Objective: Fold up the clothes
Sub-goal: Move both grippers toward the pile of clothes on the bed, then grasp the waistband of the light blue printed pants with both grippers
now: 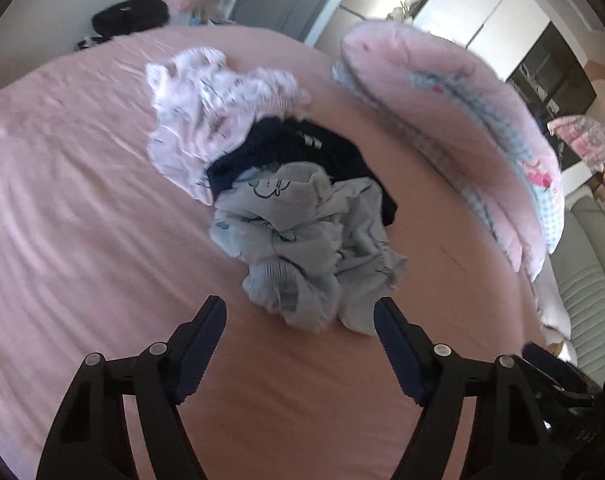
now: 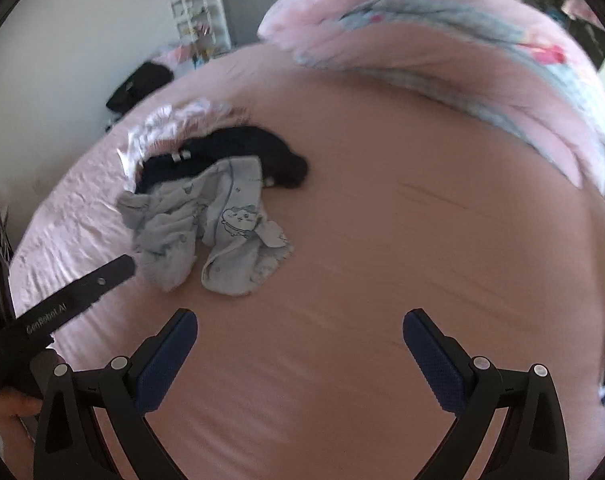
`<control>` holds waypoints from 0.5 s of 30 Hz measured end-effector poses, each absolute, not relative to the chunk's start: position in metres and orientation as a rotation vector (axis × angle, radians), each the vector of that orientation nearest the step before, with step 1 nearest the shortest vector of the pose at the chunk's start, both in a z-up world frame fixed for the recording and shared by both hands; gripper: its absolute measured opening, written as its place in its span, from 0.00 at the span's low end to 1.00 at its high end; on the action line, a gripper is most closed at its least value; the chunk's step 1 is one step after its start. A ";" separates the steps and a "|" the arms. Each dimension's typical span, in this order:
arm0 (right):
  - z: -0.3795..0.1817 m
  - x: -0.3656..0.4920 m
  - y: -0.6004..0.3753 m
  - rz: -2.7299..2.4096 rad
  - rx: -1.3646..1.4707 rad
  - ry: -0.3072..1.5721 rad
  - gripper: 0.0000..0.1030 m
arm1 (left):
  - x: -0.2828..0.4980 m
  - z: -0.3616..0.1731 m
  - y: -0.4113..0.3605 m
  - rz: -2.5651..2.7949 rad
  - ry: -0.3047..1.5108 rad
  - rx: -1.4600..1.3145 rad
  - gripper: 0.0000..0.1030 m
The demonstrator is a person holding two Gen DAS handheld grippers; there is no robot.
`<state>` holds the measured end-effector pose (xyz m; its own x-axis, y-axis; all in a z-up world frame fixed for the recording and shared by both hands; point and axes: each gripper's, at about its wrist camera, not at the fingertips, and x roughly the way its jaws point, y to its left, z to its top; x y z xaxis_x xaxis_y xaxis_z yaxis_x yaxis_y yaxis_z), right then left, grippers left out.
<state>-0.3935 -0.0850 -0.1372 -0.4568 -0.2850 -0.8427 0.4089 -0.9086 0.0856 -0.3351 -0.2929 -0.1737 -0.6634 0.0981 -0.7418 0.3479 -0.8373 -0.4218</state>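
Observation:
A crumpled grey garment (image 1: 306,240) with a cartoon print lies on the pink bed sheet (image 1: 82,220), overlapping a dark navy garment (image 1: 298,148) and a pale pink printed one (image 1: 206,104) behind it. My left gripper (image 1: 300,312) hangs open just short of the grey garment's near edge, nothing between its fingers. In the right wrist view the grey garment (image 2: 222,232) lies to the upper left, the navy one (image 2: 238,152) behind it. My right gripper (image 2: 300,322) is open over bare sheet (image 2: 382,280). The left gripper's finger (image 2: 102,278) reaches toward the grey garment from the left.
A folded pink quilt (image 1: 462,120) lies along the bed's right side. A black bag (image 1: 130,14) sits at the far edge by the wall. Cabinets (image 1: 482,8) and a grey sofa (image 1: 586,280) stand beyond the bed. A hand (image 2: 10,404) holds the left gripper.

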 end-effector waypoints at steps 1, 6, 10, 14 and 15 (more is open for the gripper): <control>-0.147 -0.402 -0.096 -2.356 1.348 0.191 1.00 | -0.341 -0.180 -0.294 -2.611 0.829 1.231 0.73; -0.197 -0.437 -0.133 -2.299 1.410 0.243 0.99 | -0.352 -0.206 -0.304 -2.550 0.925 1.286 0.55; -0.230 -0.459 -0.134 -2.228 1.516 0.209 0.99 | -0.352 -0.203 -0.301 -2.607 0.873 1.298 0.35; -0.227 -0.453 -0.147 -2.220 1.433 0.329 0.56 | -0.353 -0.204 -0.286 -2.647 0.786 1.312 0.16; -0.222 -0.450 -0.148 -2.199 1.411 0.303 0.40 | -0.351 -0.203 -0.285 -2.654 0.804 1.301 0.15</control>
